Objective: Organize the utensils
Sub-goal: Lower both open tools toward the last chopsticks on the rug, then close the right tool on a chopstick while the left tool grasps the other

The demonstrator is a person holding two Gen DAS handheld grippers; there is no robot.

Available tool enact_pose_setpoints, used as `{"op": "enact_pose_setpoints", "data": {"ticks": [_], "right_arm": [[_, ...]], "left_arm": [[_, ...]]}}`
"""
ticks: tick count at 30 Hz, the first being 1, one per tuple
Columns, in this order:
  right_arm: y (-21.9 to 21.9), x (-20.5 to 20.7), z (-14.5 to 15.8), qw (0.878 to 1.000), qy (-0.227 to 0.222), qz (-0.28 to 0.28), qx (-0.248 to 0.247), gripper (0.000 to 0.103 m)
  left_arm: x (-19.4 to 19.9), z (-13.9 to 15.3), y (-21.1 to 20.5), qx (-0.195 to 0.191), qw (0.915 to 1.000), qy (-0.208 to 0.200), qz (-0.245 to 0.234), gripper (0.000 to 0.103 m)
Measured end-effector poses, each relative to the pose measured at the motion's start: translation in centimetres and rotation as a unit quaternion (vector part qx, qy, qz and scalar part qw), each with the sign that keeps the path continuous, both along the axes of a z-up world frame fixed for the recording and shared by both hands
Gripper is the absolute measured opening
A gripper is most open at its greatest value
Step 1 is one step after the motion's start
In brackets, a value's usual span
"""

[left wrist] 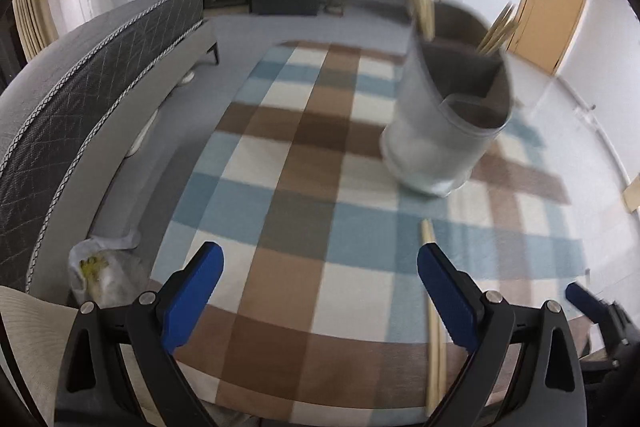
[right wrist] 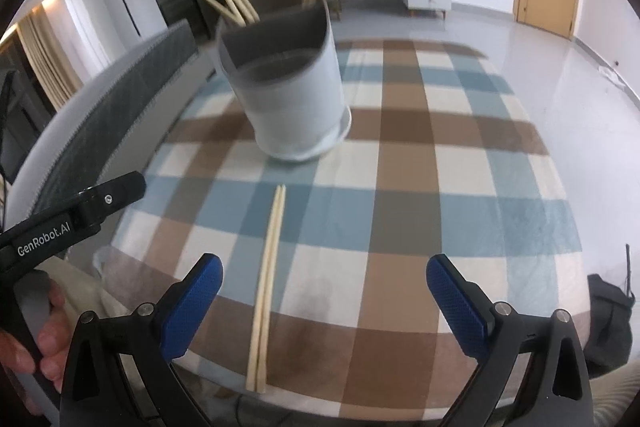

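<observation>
A white utensil holder [right wrist: 294, 95] with grey divided compartments stands on the checked tablecloth [right wrist: 400, 187]; several wooden chopsticks [right wrist: 234, 3] stick up from its rear compartments. It also shows in the left wrist view [left wrist: 448, 123]. A pair of chopsticks [right wrist: 266, 287] lies flat on the cloth in front of the holder, seen in the left wrist view [left wrist: 432, 315] beside the right finger. My right gripper [right wrist: 324, 303] is open and empty, just right of the lying pair. My left gripper [left wrist: 320, 299] is open and empty above the cloth.
A grey sofa [left wrist: 80, 107] runs along the table's left side. A plastic bag [left wrist: 100, 275] lies on the floor by it. The table's near edge [right wrist: 360, 403] is close below the grippers. A dark bag [right wrist: 608, 323] sits on the floor at right.
</observation>
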State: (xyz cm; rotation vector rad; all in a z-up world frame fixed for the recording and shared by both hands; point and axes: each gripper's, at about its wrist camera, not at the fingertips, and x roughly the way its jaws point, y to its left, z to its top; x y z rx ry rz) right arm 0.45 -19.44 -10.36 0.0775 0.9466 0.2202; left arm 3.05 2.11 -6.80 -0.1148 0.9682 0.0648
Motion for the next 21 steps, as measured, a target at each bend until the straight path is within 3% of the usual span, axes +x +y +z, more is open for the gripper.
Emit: {"op": "enact_pose_setpoints", "data": {"ticks": [4,6,9,13,15,21], "right_arm": [[0.5,1.3,-1.3,1.0,0.028,0.005,-0.004,0.101],[0.9,2.1,-1.9,0.999,0.046,0.023,0.004,0.086],[1.8,3.3,-2.6,0.998,0.059,0.039,-0.002,0.071],[3.0,4.7,-3.4,0.996,0.068,0.053,-0.018,0.065],[3.7,5.4,-3.7,0.995,0.072,0.065,-0.027,0.052],[5.5,7.2,-4.7,0.991,0.098,0.081,-0.05,0.045]], "left_arm": [[0.9,-1.0,0.7,-0.019,0.9993,0.03,0.014,0.095],[1.5,-1.5,1.1,-0.025,0.9985,0.043,0.026,0.095],[2.3,-2.3,1.8,-0.044,0.9959,0.067,0.043,0.095],[3.1,-3.1,2.5,-0.055,0.9926,0.09,0.059,0.095],[3.4,-3.3,2.7,-0.059,0.9911,0.1,0.066,0.095],[3.9,-3.5,3.6,-0.082,0.9867,0.111,0.086,0.095]]}}
